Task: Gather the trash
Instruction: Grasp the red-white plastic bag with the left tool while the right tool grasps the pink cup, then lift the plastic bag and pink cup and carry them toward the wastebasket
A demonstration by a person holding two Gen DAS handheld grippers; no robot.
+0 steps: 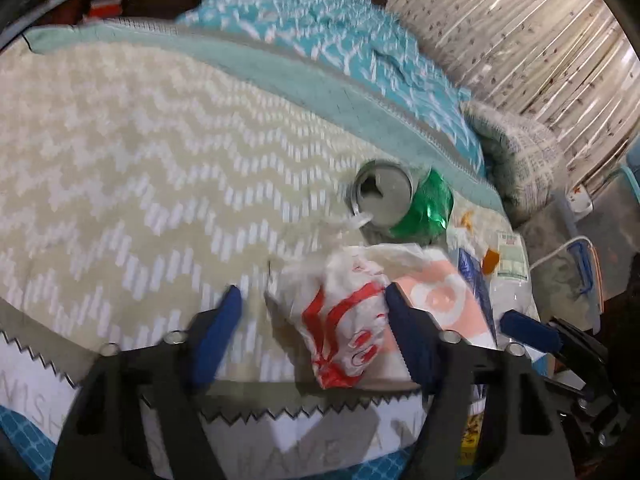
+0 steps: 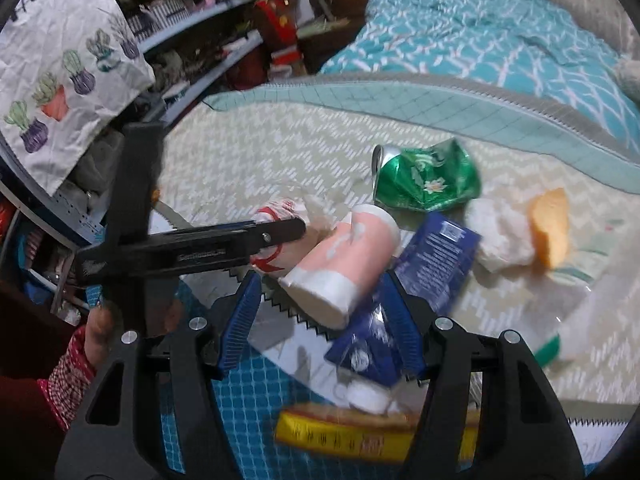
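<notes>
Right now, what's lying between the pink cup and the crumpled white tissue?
The blue wrapper lies between the pink cup and the tissue, its edge against the cup. The right wrist view shows it.

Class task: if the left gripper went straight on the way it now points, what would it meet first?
Most likely the crumpled white-and-red plastic bag, which lies between the left gripper fingers; the crushed green can lies beyond.

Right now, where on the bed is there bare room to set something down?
Free: the cream zigzag blanket, a wide patch left of the crushed green can, running back to the teal border. Crowded: the near corner, where white-and-red bag, pink cup, blue wrapper, tissue and yellow piece bunch together.
</notes>
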